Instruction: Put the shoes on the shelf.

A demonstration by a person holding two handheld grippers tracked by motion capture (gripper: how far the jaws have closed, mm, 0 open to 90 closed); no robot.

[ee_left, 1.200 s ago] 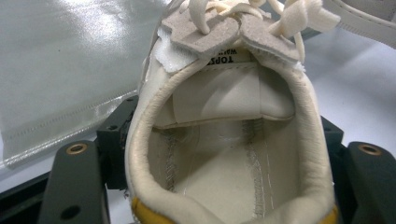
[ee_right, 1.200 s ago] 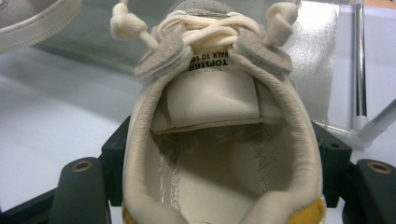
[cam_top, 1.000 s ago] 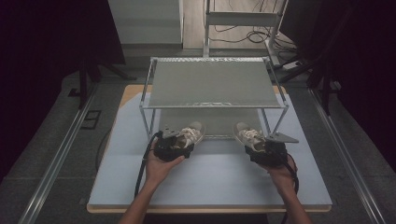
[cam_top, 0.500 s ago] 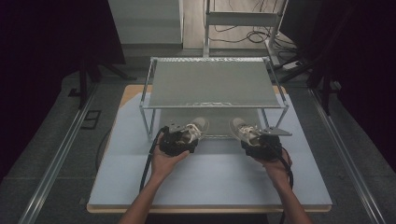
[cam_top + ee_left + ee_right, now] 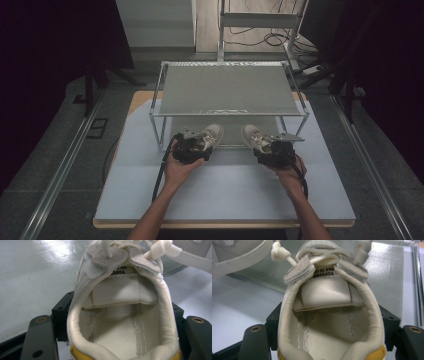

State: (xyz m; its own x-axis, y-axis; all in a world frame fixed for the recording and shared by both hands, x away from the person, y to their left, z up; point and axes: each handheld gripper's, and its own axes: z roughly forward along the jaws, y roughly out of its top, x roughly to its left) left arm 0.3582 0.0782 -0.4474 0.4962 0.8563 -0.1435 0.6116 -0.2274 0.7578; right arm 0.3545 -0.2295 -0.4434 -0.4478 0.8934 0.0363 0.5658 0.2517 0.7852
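Observation:
A cream sneaker with a yellow heel tab, the left shoe (image 5: 213, 134) (image 5: 117, 292), is clamped at its heel sides by my left gripper (image 5: 199, 146) (image 5: 118, 315). Its toe points toward the metal rack (image 5: 227, 90). My right gripper (image 5: 267, 148) (image 5: 332, 320) is shut the same way on the matching right shoe (image 5: 252, 136) (image 5: 325, 293). Both shoes sit side by side at the front edge of the rack's lower level, toes reaching under the top shelf. Each gripper view catches the other shoe's side: in the left gripper view the right shoe (image 5: 192, 256), in the right gripper view the left shoe (image 5: 237, 255).
The rack stands at the back of the pale blue table mat (image 5: 225, 195), with thin metal legs (image 5: 154, 127) at its front corners. The shiny lower shelf plate (image 5: 384, 277) lies just ahead of the shoes. Cables trail from both grippers toward the person.
Both hands have moved forward toward the rack and closer together, the right one most. The shoes stay gripped, and their toes now reach under the shelf.

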